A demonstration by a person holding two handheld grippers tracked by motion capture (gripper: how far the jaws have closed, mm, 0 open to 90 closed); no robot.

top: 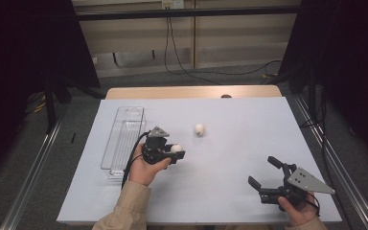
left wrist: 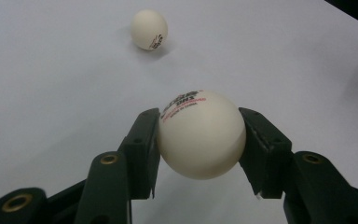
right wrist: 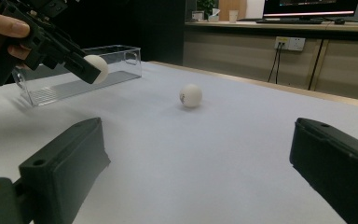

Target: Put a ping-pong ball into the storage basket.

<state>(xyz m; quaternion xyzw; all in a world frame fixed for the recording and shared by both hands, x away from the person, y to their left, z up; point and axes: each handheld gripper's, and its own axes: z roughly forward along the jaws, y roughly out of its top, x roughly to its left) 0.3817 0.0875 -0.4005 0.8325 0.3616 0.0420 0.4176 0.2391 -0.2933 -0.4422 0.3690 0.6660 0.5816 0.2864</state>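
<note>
A white table-tennis ball (left wrist: 200,140) sat clamped between the two black fingers (left wrist: 140,149) of my left gripper (top: 175,151), printed lettering turned up, held just above the pale worktop (top: 249,143) near its middle. A second ball (top: 199,129) of the same kind lay loose on the worktop a little farther off and to the right, apart from the first. To the left of my left hand (top: 143,170) stood a long clear plastic tray (top: 109,148), open at the top, its long side running from near to far; nothing could be made out inside it. My right gripper (top: 264,176) waited well apart at the near right corner, its fingers (right wrist: 60,163) spread wide with nothing between them, pointing across toward the loose ball.

As I judged it, the held ball was bound for the tray. To do that well, I needed to keep the squeeze even across the ball's widest part, since a smooth round shell slips out easily, swing left until it hung over the tray's open top, lower it inside the walls, and only then part the fingers, so it could not bounce out.
</note>
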